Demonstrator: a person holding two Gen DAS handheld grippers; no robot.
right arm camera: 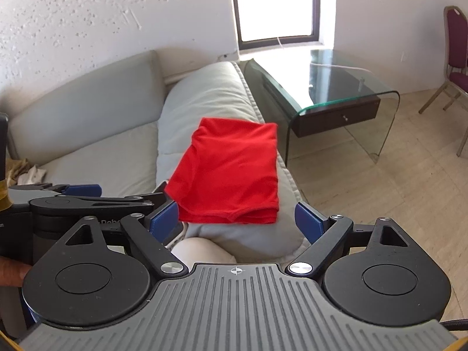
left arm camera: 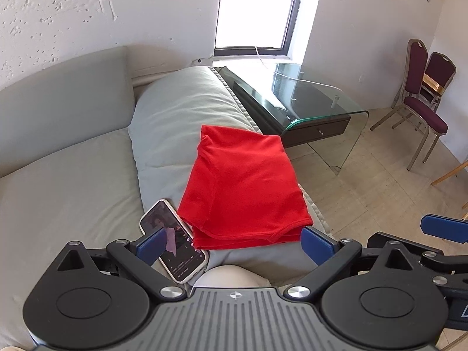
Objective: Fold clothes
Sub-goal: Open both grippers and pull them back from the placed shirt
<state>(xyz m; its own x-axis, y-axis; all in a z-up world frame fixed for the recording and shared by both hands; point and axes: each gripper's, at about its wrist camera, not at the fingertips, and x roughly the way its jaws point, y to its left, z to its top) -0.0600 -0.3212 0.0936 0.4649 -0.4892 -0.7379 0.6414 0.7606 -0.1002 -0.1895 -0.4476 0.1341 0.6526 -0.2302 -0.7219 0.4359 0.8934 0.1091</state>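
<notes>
The folded red garment (left arm camera: 244,187) lies on the grey sofa cushion (left arm camera: 175,111), along the cushion's right edge that borders the floor, with its hemmed end nearest both tools. The left tool (left arm camera: 234,248) hangs just short of that hem with its blue fingers (left arm camera: 316,244) spread wide and holding nothing, a phone (left arm camera: 175,242) lying beside the garment's near left corner. The right tool (right arm camera: 237,222) is likewise spread and empty, the garment just ahead between its fingers' lines, not touched.
</notes>
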